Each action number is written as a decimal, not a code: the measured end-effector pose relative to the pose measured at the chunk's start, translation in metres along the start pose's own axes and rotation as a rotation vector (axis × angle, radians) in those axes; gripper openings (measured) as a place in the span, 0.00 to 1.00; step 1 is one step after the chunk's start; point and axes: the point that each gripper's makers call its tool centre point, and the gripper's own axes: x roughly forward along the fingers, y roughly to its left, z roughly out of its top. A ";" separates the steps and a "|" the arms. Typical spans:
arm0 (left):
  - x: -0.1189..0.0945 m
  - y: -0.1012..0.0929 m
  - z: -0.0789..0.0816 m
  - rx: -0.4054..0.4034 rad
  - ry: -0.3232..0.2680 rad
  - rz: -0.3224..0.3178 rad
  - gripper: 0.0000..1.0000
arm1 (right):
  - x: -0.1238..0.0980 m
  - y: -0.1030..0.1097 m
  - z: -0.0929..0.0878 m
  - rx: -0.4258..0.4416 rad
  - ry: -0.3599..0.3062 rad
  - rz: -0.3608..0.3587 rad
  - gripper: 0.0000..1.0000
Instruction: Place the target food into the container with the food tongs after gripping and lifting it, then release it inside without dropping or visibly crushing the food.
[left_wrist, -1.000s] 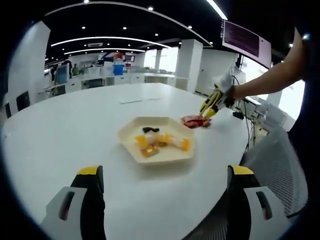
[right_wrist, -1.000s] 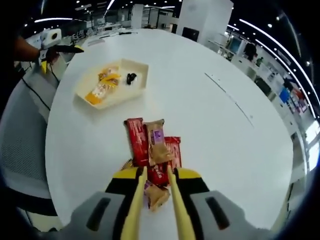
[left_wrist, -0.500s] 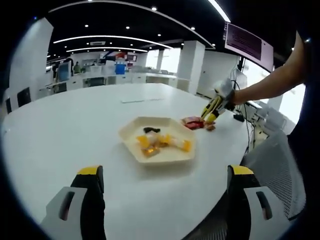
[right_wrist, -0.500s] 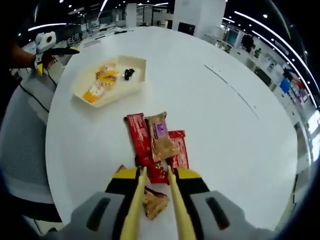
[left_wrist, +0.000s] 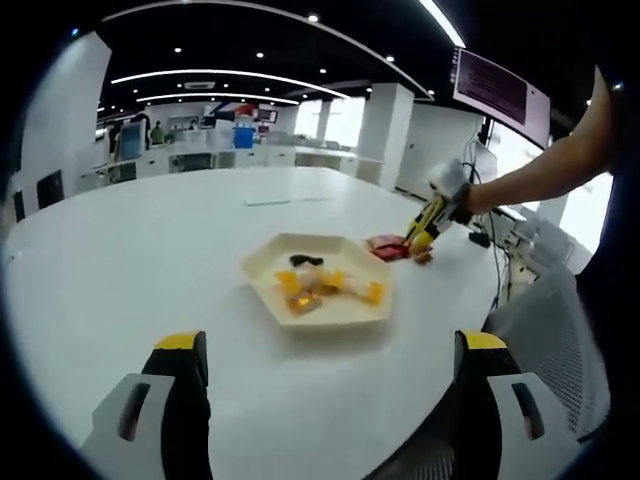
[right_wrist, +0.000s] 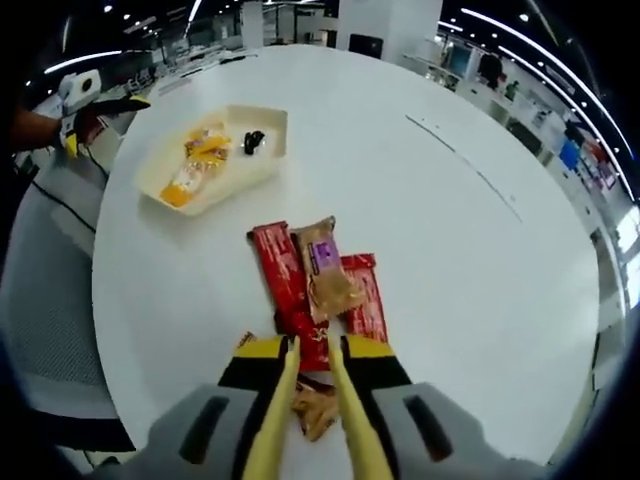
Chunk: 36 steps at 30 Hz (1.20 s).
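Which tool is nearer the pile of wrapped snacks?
Right. The right tool with its yellow tongs is over the near end of the snack pile; the left tool sits back across the tray from the pile.

a big open office with a dark ceiling (left_wrist: 250, 40) crossed by curved light strips (left_wrist: 225, 78). a broad white table (left_wrist: 120, 260) fills the middle. white square pillars (left_wrist: 380, 130), distant desks (left_wrist: 250, 155), a wall screen (left_wrist: 500, 85), a grey mesh chair (left_wrist: 550, 330).
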 end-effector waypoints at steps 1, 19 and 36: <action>0.000 0.000 0.000 -0.002 -0.001 -0.001 0.99 | 0.000 0.000 0.000 0.007 0.003 0.002 0.19; 0.000 -0.002 0.002 0.003 -0.008 -0.014 0.99 | -0.024 -0.007 0.022 0.065 -0.061 0.003 0.19; 0.000 -0.004 0.004 0.018 -0.015 -0.016 0.99 | -0.065 -0.028 0.050 0.079 -0.119 -0.043 0.19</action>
